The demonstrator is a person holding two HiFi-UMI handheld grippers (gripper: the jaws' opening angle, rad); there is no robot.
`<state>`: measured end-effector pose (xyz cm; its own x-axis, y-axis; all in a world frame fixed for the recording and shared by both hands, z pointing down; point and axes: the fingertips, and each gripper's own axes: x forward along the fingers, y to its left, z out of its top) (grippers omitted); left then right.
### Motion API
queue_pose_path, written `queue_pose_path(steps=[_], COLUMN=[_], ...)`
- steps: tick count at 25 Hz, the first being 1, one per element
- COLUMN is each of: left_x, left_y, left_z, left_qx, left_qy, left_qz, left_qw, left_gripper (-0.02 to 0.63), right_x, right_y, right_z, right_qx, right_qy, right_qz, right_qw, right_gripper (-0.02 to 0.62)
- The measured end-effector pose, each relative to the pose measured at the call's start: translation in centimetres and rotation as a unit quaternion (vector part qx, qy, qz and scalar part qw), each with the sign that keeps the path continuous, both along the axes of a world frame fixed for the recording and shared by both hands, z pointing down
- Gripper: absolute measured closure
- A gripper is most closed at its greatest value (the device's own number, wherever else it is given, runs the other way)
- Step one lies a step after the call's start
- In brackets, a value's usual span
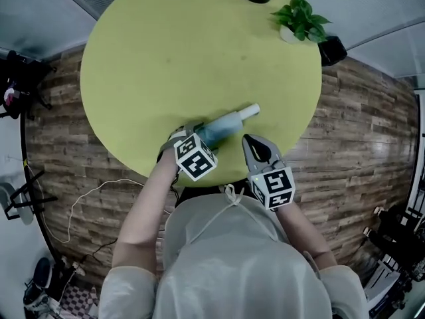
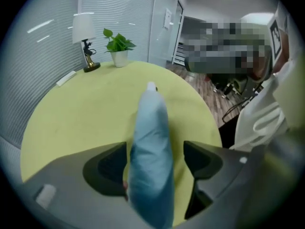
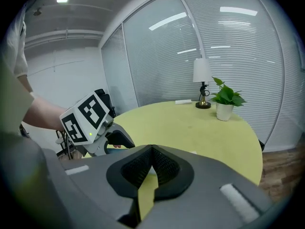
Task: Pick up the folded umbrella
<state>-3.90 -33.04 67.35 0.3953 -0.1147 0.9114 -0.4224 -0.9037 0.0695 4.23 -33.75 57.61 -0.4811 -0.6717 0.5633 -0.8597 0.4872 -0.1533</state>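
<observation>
Folded umbrella (image 1: 224,125) lies on the yellow tabletop (image 1: 199,52) near the person's edge, between the wide-open left tongs (image 2: 155,159), not clamped; right tongs (image 3: 151,161) hover beside, closed on nothing.

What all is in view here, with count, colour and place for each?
table: one, round, yellow-green, centre of the room
umbrella: one, folded, light blue with a white tip, lying near the table's near edge
lamp: one, white shade on a dark stand, far edge of the table
plant: one, green in a white pot, beside the lamp
flat white item: one, far edge, on the lamp's other side
floor: wood planks, brown, around the table
blinds: pale, behind the glass walls
person: one, pale top, at the near edge
left gripper: grey, jaws open astride the umbrella
right gripper: grey, jaws shut, empty, just beside the umbrella
</observation>
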Motion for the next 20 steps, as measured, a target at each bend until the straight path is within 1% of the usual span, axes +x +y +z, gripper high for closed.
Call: queue_pose_path(steps=[2, 6, 8, 10, 14, 16, 20], left_x=[0.3, 0.3, 0.4, 0.6, 0.6, 0.7, 1.0], left_y=[0.0, -0.3, -0.2, -0.1, -0.2, -0.2, 0.3], left_z=[1.1, 3.0, 3.8, 4.0, 4.1, 4.1, 3.9], left_qx=[-0.007, -0.005, -0.005, -0.011, -0.014, -0.01, 0.006], left_qy=[-0.019, -0.055, -0.065, -0.064, -0.054, -0.054, -0.065], left_qz=[0.019, 0.042, 0.052, 0.056, 0.056, 0.055, 0.045], left_qw=[0.9996, 0.9976, 0.9965, 0.9963, 0.9969, 0.997, 0.9968], left_gripper=[0.23, 0.236, 0.258, 0.272, 0.276, 0.276, 0.308], right_x=[0.4, 1.4, 1.9, 2.3, 2.5, 2.7, 3.2], right_y=[0.2, 0.3, 0.2, 0.2, 0.4, 0.5, 0.5], right_z=[0.5, 0.8, 0.9, 1.1, 2.0, 2.5, 2.7], right_qx=[-0.006, -0.011, -0.014, -0.018, -0.028, -0.033, -0.039], right_qy=[0.002, 0.006, 0.006, 0.003, 0.003, 0.003, 0.001], right_qz=[0.008, 0.021, 0.027, 0.029, 0.023, 0.023, 0.028], right_qw=[1.0, 1.0, 1.0, 0.999, 0.999, 0.999, 0.999], right_gripper=[0.595, 0.595, 0.595, 0.595, 0.595, 0.595, 0.595])
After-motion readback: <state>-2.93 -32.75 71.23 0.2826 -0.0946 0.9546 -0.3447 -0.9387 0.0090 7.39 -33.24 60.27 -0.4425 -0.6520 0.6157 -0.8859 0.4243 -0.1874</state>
